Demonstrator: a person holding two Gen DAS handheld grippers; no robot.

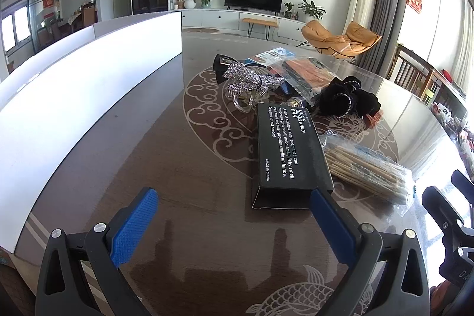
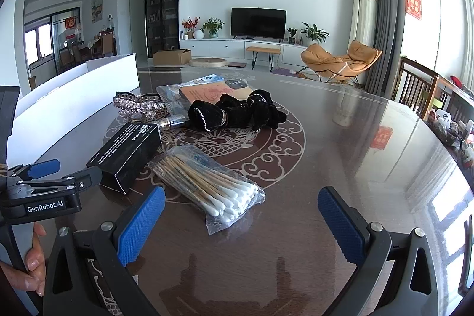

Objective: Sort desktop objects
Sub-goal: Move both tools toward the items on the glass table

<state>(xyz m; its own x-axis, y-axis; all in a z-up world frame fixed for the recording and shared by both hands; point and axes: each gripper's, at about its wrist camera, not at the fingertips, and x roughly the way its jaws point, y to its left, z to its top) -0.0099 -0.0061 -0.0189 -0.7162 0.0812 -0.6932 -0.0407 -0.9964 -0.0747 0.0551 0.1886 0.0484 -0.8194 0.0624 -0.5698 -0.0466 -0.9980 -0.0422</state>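
A black box point(image 1: 288, 150) printed "ODOR REMOVING BAR" lies on the dark patterned table, just beyond my left gripper point(image 1: 234, 215). That gripper is open, and its right pad sits by the box's near right corner. My right gripper point(image 2: 241, 215) is open too, hovering just short of a clear bag of cotton swabs point(image 2: 207, 185). The swab bag point(image 1: 367, 171) lies right of the box point(image 2: 127, 150). Farther back lie a rhinestone bow point(image 1: 251, 79), a black velvet hair tie point(image 2: 237, 111) and a plastic packet with an orange card point(image 2: 213, 92). The left gripper point(image 2: 66, 172) shows beside the box.
A long white bin point(image 1: 89, 96) runs along the table's left side. A small metal-capped bottle point(image 2: 174, 120) lies between the bow and the hair tie. Wooden chairs point(image 2: 414, 79) stand at the table's right edge. A hand point(image 2: 32, 256) holds the left gripper's handle.
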